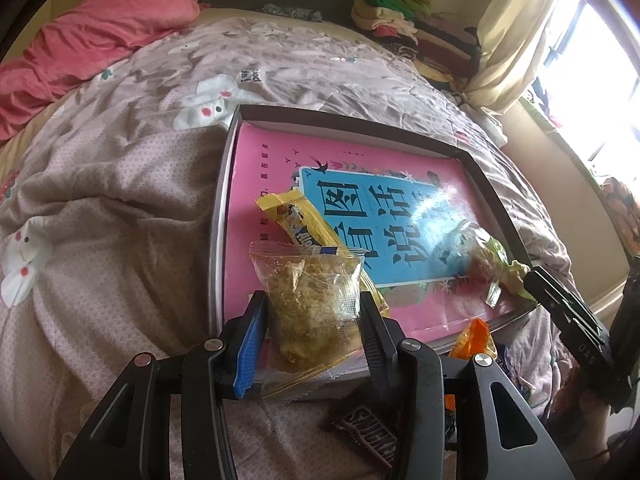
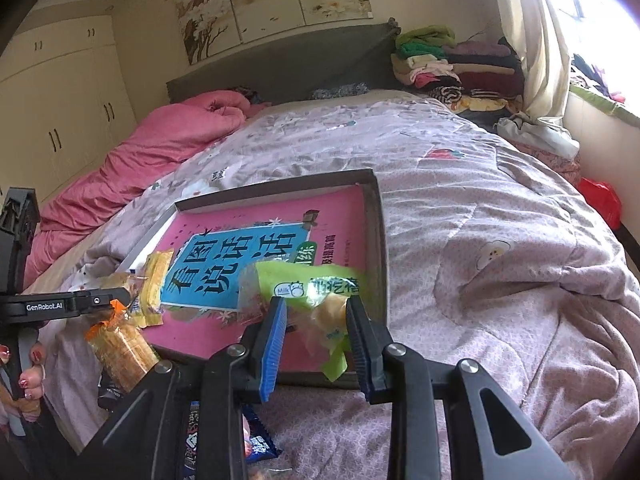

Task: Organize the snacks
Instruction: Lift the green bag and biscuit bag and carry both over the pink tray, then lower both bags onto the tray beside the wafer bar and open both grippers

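Note:
My left gripper is shut on a clear packet holding a crumbly brown cake, just above the near edge of a shallow dark-rimmed tray. A pink and blue book lines the tray, and a yellow snack bar lies on it behind the packet. My right gripper is shut on a green and clear snack packet over the tray's near right corner. Both also show in the other hand's view: the green packet and the right gripper, and the left gripper at the left.
The tray rests on a rumpled floral quilt on a bed. In front of it lie an orange packet, a Snickers bar and blue wrappers. A pink duvet lies far left, folded clothes far right.

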A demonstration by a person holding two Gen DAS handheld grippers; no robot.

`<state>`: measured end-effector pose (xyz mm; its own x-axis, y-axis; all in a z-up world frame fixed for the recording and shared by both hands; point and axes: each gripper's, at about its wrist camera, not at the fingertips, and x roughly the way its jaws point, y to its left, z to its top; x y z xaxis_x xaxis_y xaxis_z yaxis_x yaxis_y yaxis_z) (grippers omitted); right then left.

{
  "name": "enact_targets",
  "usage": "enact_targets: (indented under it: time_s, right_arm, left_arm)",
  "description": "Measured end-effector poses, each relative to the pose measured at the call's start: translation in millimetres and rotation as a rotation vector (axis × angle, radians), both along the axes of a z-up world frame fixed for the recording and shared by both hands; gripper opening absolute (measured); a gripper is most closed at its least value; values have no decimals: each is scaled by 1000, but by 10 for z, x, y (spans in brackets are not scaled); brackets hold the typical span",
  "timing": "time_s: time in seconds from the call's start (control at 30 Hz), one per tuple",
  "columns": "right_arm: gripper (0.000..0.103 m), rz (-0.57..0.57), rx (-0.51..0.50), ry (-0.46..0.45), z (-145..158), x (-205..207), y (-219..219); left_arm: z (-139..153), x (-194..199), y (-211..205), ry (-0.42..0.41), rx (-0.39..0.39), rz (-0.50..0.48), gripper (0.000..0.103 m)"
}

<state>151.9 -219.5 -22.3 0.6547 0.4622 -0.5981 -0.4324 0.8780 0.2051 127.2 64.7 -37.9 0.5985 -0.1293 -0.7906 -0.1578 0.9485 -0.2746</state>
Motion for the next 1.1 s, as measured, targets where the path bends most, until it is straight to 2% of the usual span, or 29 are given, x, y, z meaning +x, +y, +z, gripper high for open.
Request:
enact_targets:
  time_s: [0.33,0.5,0.63,1.1]
  right_arm:
    - [32,43,-7,29,-71,15,119]
    - [32,18,-6,-3,-17,-3,74]
    - [32,-4,11,29,-54,58,17]
    - [32,17,17,37,-70,51,30]
  left_arm:
    - [-15,49,-51,3,-8,-14,46]
    - [-24,63,-63,5,-14,-18,46]
    - [-28,65,-78,5,-19,-23,46]
    - [-34,60,-87,12,-21,-26,47]
